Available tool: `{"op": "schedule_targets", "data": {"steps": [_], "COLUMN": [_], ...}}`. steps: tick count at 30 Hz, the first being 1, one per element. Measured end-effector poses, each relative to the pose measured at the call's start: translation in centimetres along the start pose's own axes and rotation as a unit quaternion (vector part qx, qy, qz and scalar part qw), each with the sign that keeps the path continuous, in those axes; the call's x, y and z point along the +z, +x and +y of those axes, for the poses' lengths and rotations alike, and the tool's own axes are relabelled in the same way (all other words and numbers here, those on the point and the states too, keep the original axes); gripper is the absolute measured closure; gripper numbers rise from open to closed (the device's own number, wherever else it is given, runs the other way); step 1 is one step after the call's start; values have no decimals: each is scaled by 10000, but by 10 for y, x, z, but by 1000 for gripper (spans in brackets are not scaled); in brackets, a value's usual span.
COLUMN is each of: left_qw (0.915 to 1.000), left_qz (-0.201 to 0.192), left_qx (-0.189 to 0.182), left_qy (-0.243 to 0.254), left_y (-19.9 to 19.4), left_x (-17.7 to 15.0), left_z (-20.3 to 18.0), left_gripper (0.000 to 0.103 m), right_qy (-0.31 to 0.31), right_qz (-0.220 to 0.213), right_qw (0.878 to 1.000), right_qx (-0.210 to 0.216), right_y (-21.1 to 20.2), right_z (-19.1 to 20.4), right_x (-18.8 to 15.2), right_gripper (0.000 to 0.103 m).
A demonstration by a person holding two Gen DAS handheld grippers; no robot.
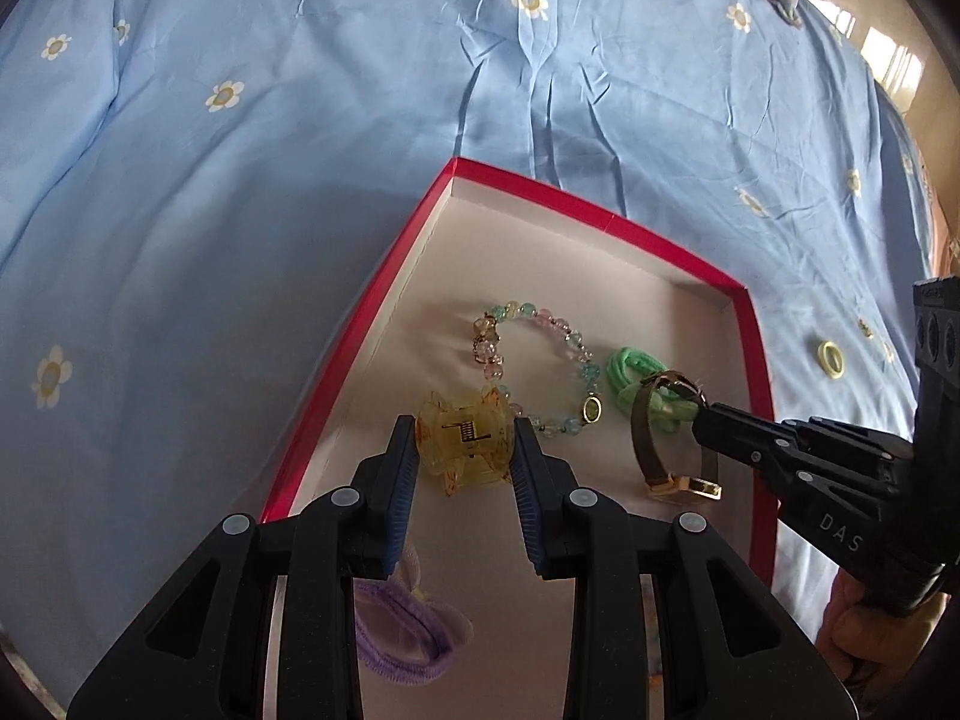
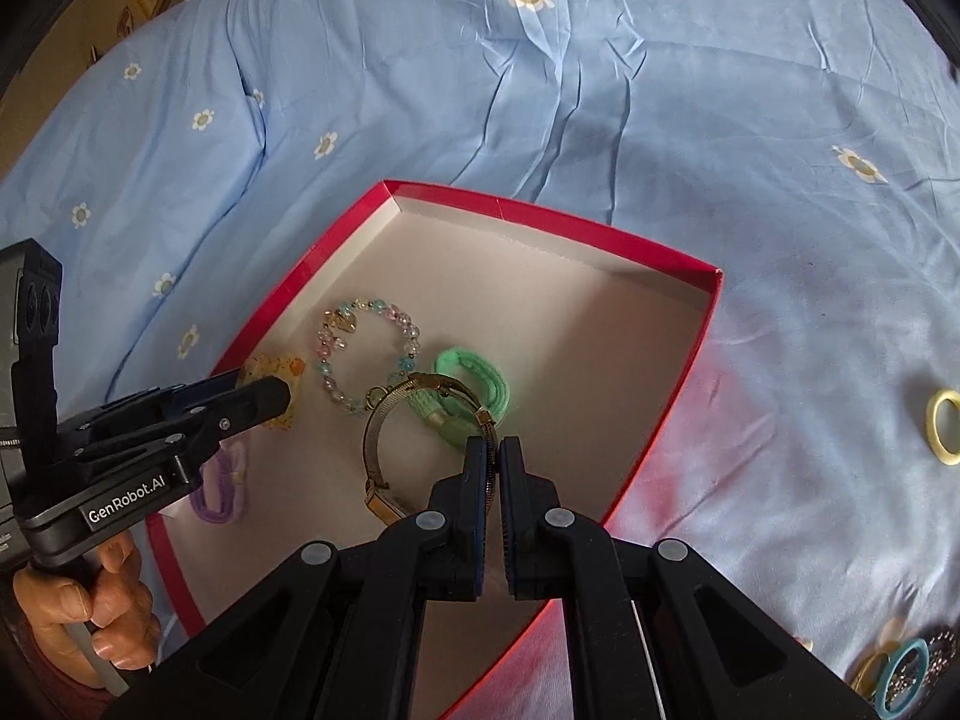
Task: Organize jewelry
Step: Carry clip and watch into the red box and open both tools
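From the left wrist view, our left claw (image 1: 463, 450) is clamped on the yellow hair clip (image 1: 465, 443), pads pressing its two sides, and it hangs low over the near left part of the red box (image 1: 360, 324). Just beyond it lies the bead bracelet (image 1: 540, 360), with the green hair tie (image 1: 636, 378) further right. Under the claw we glimpse a purple hair tie (image 1: 399, 630) on the box floor. Off to the right, the right claw (image 1: 699, 420) pinches the watch (image 1: 672, 444) by its strap, the watch dangling inside the box near the right wall.

Over to the right wrist view: our right claw (image 2: 495, 450) is pressed together on the thin strap of the watch (image 2: 384, 450), whose loop hangs to the left of the tips, long axis running near to far. A yellow ring (image 2: 945, 429) waits out on the bed (image 2: 600, 90), well right of the box, nearer our right hand. We'd judge both pieces are about ready to be released over the box floor.
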State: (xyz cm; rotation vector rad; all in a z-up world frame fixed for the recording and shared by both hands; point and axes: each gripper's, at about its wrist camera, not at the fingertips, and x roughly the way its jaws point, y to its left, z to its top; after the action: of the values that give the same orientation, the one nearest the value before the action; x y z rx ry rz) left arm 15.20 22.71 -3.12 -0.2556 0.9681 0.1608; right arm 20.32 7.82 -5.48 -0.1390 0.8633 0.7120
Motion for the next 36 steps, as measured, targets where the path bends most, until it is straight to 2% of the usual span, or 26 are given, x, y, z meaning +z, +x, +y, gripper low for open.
{"op": "schedule_targets", "data": {"steps": [6, 9, 15, 20, 25, 36], "left_qw": [9999, 9999, 9998, 9998, 9998, 9999], "left_qz": [-49, 9, 83, 103, 62, -76], "left_qx": [96, 87, 142, 157, 169, 97], "left_qy": [106, 120, 104, 83, 62, -55], "left_y": [2, 5, 10, 9, 4, -23], "left_x": [0, -1, -2, -2, -2, -12], "left_z": [-5, -5, -4, -4, -3, -5], "left_gripper": [74, 74, 74, 74, 65, 55], "right_qy": [-8, 7, 82, 118, 105, 193], "right_qz": [41, 29, 10, -47, -100, -354], "right_qw": [10000, 10000, 9998, 9997, 9995, 9985], "right_qx": [-1, 48, 163, 212, 266, 369], "right_y": [3, 3, 2, -3, -8, -41], "right_z": [0, -1, -3, -3, -2, -5], "right_x": [0, 1, 0, 0, 1, -6], "right_gripper": [99, 95, 92, 80, 72, 63]}}
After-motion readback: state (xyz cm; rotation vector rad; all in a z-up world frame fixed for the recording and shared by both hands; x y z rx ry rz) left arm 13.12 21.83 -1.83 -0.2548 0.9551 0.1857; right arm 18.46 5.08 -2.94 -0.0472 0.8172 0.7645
